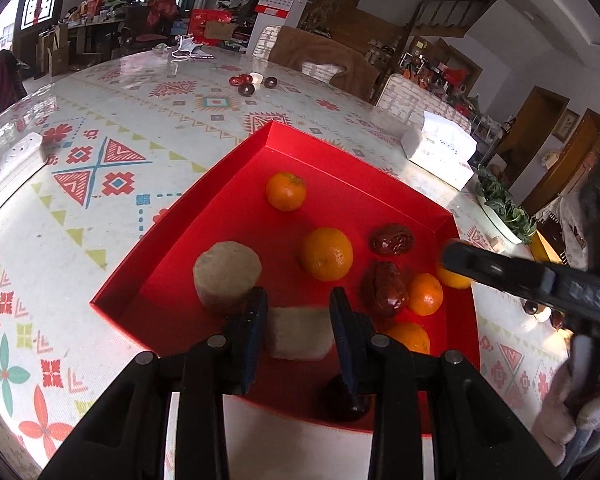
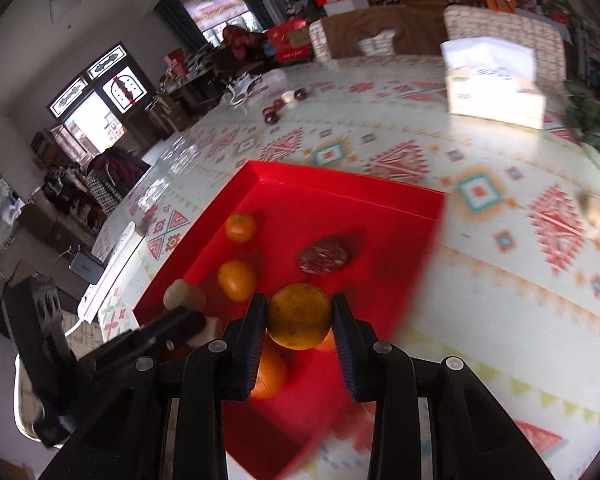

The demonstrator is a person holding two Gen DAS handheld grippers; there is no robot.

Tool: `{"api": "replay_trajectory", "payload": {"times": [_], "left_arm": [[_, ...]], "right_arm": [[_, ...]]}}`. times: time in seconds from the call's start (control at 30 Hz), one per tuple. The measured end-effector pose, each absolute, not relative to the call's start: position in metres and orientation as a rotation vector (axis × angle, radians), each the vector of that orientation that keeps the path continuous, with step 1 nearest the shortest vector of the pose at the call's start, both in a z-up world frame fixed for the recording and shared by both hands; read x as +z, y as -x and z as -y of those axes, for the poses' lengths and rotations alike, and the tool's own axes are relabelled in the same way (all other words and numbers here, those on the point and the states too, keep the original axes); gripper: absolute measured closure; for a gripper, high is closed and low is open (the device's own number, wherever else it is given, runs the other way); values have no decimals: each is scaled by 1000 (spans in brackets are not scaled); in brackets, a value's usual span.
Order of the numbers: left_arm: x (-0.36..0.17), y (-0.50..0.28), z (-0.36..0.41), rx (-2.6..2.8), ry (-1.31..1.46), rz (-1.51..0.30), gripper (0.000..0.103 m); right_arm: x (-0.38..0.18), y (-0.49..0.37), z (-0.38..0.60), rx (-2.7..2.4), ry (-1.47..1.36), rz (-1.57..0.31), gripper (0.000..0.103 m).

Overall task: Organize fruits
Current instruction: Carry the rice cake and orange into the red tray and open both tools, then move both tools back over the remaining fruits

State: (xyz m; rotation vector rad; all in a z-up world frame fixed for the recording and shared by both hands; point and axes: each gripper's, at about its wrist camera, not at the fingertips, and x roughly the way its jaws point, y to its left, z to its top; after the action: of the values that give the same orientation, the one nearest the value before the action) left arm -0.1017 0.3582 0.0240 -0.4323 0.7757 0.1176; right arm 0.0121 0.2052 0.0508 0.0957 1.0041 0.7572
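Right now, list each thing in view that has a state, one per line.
Red box: open, on the table, fruit inside.
Left gripper: shut on a pale chunk.
Right gripper: shut on an orange, over the box.
Round pale chunk: loose in the box.
Dates: loose in the box.
Tissue box: on the table.

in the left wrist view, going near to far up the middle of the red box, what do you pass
pale cut chunk between the left gripper fingers → large round orange → small orange mandarin with a green stem end → far corner of the red cardboard box
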Motion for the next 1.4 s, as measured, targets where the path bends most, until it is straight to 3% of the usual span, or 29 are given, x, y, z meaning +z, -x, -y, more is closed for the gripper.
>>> {"api": "replay_trajectory", "payload": {"times": [0.13,0.37,0.63,0.7,0.87,0.97,1.4], "left_arm": [[24,101,-362,95,457,-770,69],[29,107,-378,101,495,-742,56],[33,114,-385,93,530,-720,49],[37,115,-384,91,533,-705,44],[55,125,-373,68,525,-638,15],[67,130,-358,43,496,-611,15],[85,136,-285,-39,417,-668,15]], "right_arm": [[42,-28,-231,785,-106,-1050,67],[28,-46,-264,780,-96,-1093,66],[38,-49,-261,778,-144,-1061,63],[44,-46,-255,773,-141,-1042,62],[59,-35,-238,763,-154,-999,60],[66,-26,-223,744,-155,-965,56],[64,12,-106,619,-207,-901,52]]}}
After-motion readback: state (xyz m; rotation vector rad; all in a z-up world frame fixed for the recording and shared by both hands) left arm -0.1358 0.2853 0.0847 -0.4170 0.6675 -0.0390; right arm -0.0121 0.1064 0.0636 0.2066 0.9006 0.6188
